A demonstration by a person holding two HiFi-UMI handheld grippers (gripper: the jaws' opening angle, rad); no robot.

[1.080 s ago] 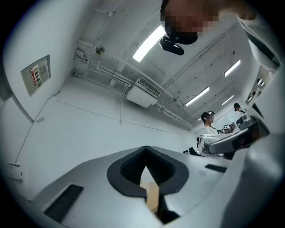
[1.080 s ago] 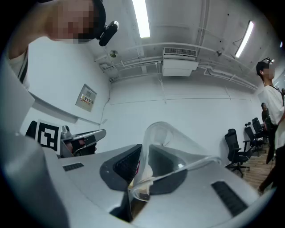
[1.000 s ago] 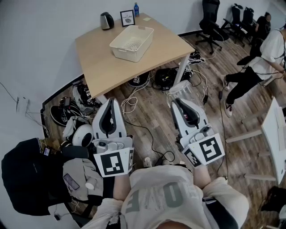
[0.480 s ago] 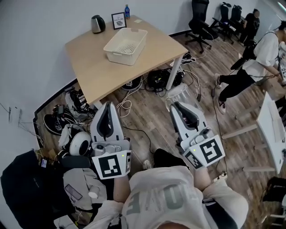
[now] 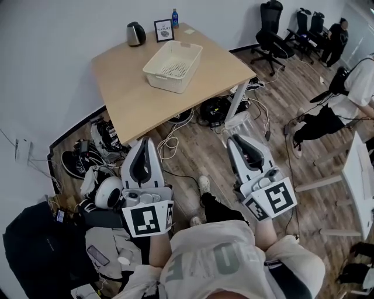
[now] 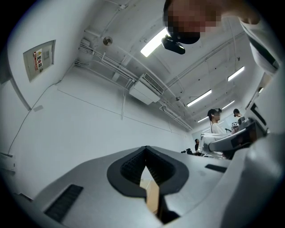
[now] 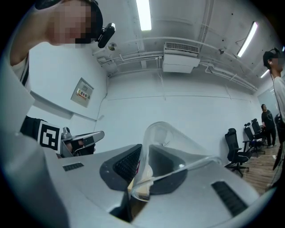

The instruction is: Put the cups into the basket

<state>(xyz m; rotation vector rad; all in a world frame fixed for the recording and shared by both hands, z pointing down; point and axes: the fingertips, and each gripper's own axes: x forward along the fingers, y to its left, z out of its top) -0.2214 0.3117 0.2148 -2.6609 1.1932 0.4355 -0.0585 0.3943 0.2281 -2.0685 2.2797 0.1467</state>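
Observation:
A clear plastic cup is pinched between the jaws of my right gripper, rim tilted to the right; in the head view the cup shows just beyond that gripper. My left gripper is held beside it with its jaws together and nothing between them. The white perforated basket stands on the wooden table ahead, well away from both grippers, and looks empty.
A kettle, a framed sign and a blue bottle stand at the table's far edge. Cables, shoes and bags litter the floor to the left. Office chairs and a person are at the right.
The head view has shifted, with the table and basket now a little lower and to the right in the frame. Both grippers keep their pose, and the cup stays held.

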